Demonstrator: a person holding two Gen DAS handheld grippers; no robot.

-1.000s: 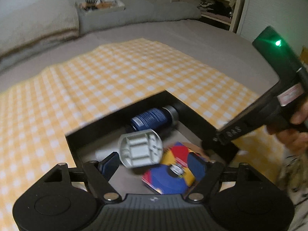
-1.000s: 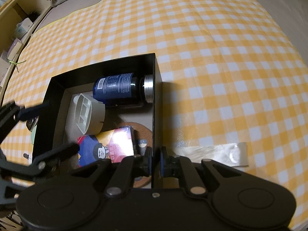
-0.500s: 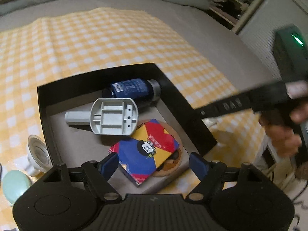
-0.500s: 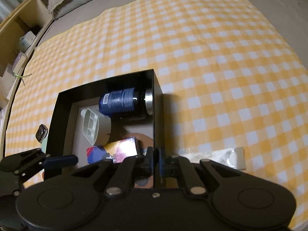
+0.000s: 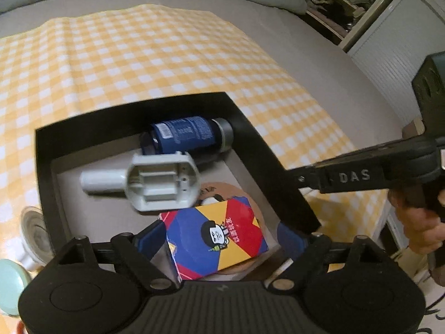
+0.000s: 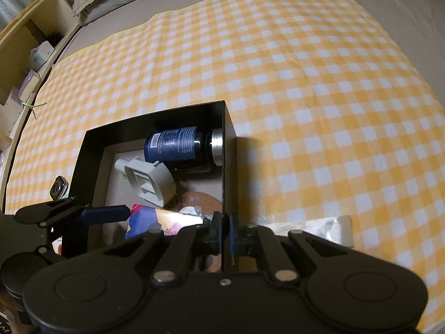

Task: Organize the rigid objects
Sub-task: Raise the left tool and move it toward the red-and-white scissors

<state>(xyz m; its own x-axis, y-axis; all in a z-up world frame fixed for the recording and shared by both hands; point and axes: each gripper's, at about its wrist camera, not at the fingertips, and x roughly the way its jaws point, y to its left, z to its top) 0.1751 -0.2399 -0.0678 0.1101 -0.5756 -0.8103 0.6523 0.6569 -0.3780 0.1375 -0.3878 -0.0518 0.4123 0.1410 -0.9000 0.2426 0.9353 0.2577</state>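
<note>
A black box point(image 5: 139, 117) point(image 6: 91, 156) sits on the yellow checked cloth. Inside lie a blue bottle point(image 5: 183, 135) point(image 6: 175, 146), a grey plastic part point(image 5: 161, 183) point(image 6: 150, 179), a cork coaster point(image 6: 200, 201) and a colourful card box point(image 5: 219, 239). My left gripper point(image 5: 219, 238) hovers over the card box with its jaws opening. The card box lies between the pads point(image 5: 151, 239) without being pressed. One left finger point(image 6: 104, 213) shows in the right wrist view. My right gripper point(image 6: 225, 229) point(image 5: 299, 178) is shut on the black box's right wall.
Outside the box's left side lie a watch point(image 6: 58, 189), a clear round piece point(image 5: 33, 231) and a mint-green object point(image 5: 11, 284). A strip of clear film point(image 6: 319, 228) lies to the right of the box. Shelves point(image 6: 25, 64) and bedding border the cloth.
The grey plastic part, earlier up between my left fingers, now lies in the box beside the bottle. My left gripper has tilted down over the card box and widened. The right gripper has not moved.
</note>
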